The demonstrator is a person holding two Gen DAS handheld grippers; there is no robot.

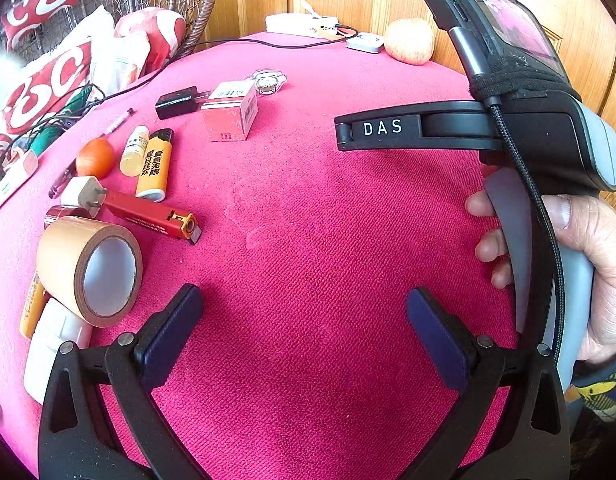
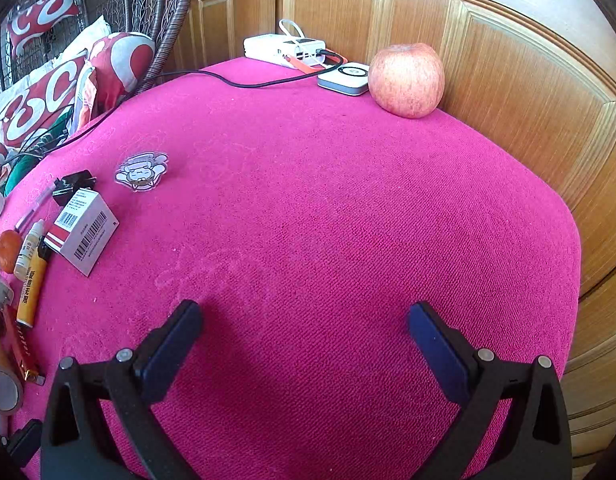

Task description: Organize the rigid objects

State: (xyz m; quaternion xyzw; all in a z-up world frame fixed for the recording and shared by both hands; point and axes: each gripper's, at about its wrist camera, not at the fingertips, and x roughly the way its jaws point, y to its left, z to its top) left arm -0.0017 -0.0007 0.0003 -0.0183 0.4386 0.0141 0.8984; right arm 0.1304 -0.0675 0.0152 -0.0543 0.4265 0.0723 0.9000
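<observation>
Small rigid items lie along the left of the pink-covered table (image 1: pixel 308 240): a tape roll (image 1: pixel 90 270), a red lighter (image 1: pixel 152 216), a yellow lighter (image 1: pixel 154 168), a small bottle (image 1: pixel 134 150), an orange (image 1: pixel 94 158), a white plug (image 1: pixel 82 194), a black charger (image 1: pixel 176 101) and a red-and-white box (image 1: pixel 230 112). My left gripper (image 1: pixel 304 312) is open and empty over bare cloth. My right gripper (image 2: pixel 304 320) is open and empty; it also shows in the left wrist view (image 1: pixel 347 128). The box (image 2: pixel 84 232) shows in the right wrist view too.
An apple (image 2: pixel 405 80), a white square device (image 2: pixel 343 78) and a white power bank (image 2: pixel 284 50) with a black cable stand at the far edge against a wooden cabinet (image 2: pixel 527 100). A cartoon keychain (image 2: pixel 142 170) lies on the cloth. Patterned cushions (image 1: pixel 48 88) lie left.
</observation>
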